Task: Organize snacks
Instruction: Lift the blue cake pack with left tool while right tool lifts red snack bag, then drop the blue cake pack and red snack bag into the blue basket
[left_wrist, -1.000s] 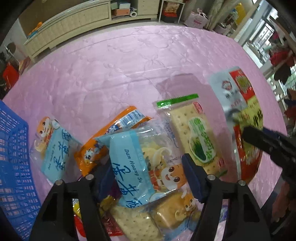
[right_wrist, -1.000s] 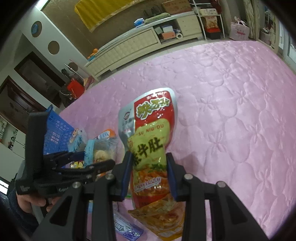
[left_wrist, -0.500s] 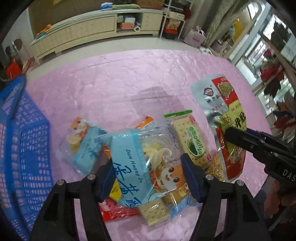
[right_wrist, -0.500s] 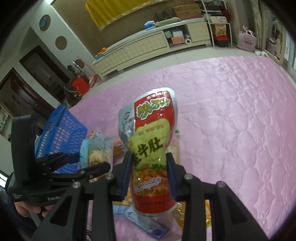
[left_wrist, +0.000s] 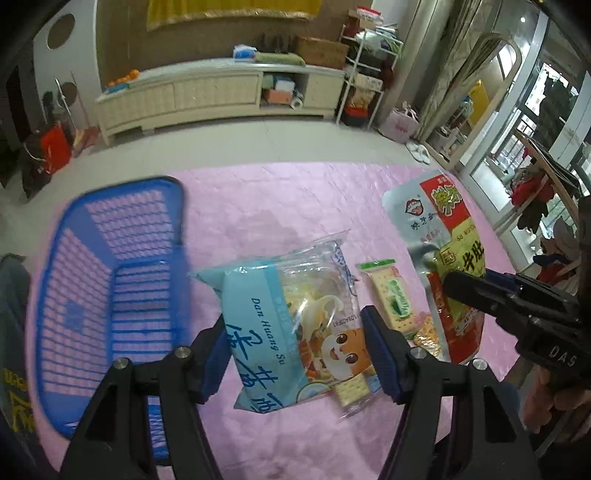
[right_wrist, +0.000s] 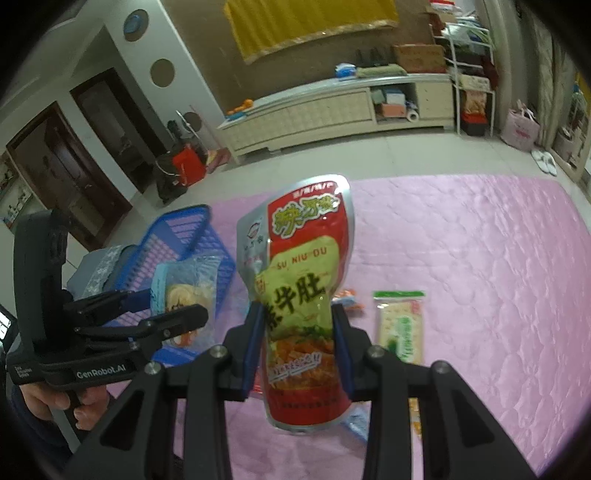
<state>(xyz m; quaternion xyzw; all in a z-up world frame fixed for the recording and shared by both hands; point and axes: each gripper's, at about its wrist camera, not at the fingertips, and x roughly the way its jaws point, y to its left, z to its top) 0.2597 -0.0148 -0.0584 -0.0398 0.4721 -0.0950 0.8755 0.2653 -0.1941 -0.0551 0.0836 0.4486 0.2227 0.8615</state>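
Between left gripper (left_wrist: 301, 354) fingers: light-blue egg-yolk pastry bag (left_wrist: 291, 332), clamped, lifted. Between right gripper (right_wrist: 298, 345) fingers: red-green spicy snack pouch (right_wrist: 303, 295), clamped, upright. Beyond, on pink quilted mat (right_wrist: 461, 258): green-labelled cracker pack (right_wrist: 400, 325); blue basket (left_wrist: 110, 280) at left.

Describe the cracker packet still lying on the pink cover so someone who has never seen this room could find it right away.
Start at the pink quilted cover, with the blue basket at one end. Lying flat on it, beyond the red and green pouch that the right gripper holds, is the cracker packet. It alone is clear and narrow, with pale square crackers and a green strip along its top.
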